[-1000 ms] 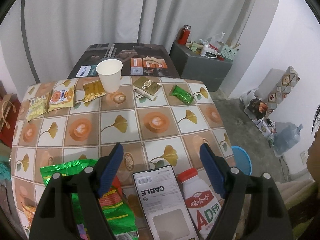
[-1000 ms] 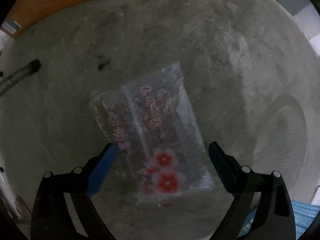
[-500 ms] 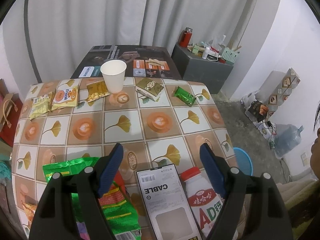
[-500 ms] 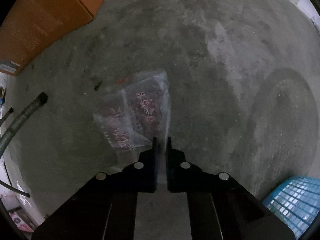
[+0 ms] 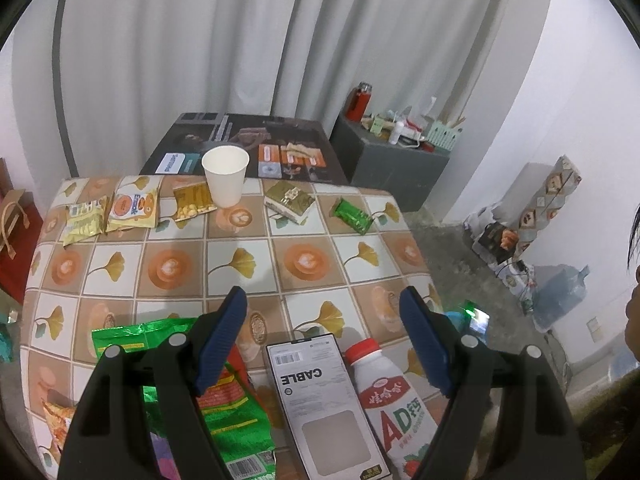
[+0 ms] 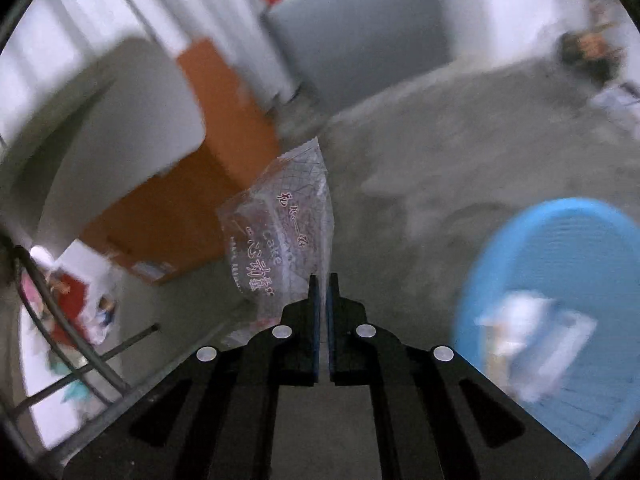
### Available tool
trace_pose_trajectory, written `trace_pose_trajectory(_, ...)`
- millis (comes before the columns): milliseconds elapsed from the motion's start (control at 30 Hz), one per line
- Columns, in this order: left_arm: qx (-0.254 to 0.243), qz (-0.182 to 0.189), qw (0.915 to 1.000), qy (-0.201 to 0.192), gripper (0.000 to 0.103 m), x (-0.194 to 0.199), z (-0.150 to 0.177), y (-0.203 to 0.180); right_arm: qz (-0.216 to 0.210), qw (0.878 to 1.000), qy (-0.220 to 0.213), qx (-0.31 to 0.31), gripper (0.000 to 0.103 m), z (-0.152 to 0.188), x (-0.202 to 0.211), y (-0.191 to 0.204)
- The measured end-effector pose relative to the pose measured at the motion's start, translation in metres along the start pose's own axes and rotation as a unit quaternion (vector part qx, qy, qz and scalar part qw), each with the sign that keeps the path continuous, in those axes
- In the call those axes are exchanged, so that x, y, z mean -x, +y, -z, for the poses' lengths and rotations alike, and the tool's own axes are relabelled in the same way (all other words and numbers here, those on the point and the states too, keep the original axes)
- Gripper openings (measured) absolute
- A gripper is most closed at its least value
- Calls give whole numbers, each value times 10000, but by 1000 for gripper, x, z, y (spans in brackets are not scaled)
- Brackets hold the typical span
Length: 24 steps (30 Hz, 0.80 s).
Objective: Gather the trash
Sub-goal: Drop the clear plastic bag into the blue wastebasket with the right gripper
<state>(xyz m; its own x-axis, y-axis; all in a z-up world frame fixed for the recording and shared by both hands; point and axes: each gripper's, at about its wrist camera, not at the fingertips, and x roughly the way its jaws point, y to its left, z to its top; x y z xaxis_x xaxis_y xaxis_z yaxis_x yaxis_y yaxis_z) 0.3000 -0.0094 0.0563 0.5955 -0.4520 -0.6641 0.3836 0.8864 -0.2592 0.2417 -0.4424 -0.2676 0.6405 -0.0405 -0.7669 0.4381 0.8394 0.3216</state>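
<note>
The wrapper (image 6: 288,236) is pinched in the closed right gripper (image 6: 320,292); the left gripper (image 5: 324,336) is held open, empty. The pinch should be kept until the wrapper is over the blue basket (image 6: 560,216).

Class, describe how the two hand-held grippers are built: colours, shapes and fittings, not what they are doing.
Both are alike. The left gripper has two chunky black plastic arms with slot cut-outs and round silver bolt heads; its fingers carry dark blue pads. The right gripper shows the same black body, silver bolts and blue pads. No cables or markings show.
</note>
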Motion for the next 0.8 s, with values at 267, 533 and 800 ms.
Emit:
trace_pose_trajectory(267,214,380,9983,-382,76,36,17,-2,1171,9786,793,-1494,29,51,22,-156)
trace_pose_trajectory(533,466,307,9950,-828,76,88,38,4,795,9687,1275,-1976,73,69,20,-168)
trace_pose_trajectory(800,720,120,9892,-1268,81,138,67,17,1147,9804,571,-1499,85,31,70,-160)
